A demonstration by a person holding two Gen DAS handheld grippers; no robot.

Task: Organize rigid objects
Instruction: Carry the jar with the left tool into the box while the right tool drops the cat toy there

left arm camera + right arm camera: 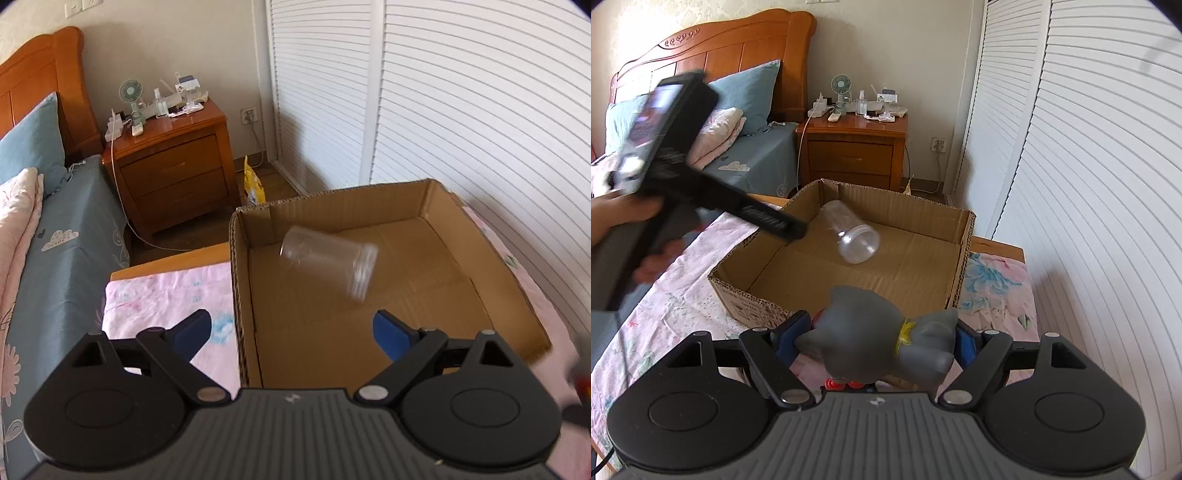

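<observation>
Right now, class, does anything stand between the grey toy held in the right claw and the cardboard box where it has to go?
Nothing visible blocks it. The grey cat toy sits in the right claw just short of the cardboard box; only the low near wall lies ahead. The clear plastic jar lies farther back.

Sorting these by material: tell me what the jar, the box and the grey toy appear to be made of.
Jar: clear, glossy, see-through walls with a ribbed neck; probably plastic, though glass isn't ruled out.
Box: brown corrugated cardboard, matte; fluting shows along the cut edges.
Grey toy, clamped in the right gripper: smooth, matte, moulded look; likely rubber or soft vinyl.
</observation>
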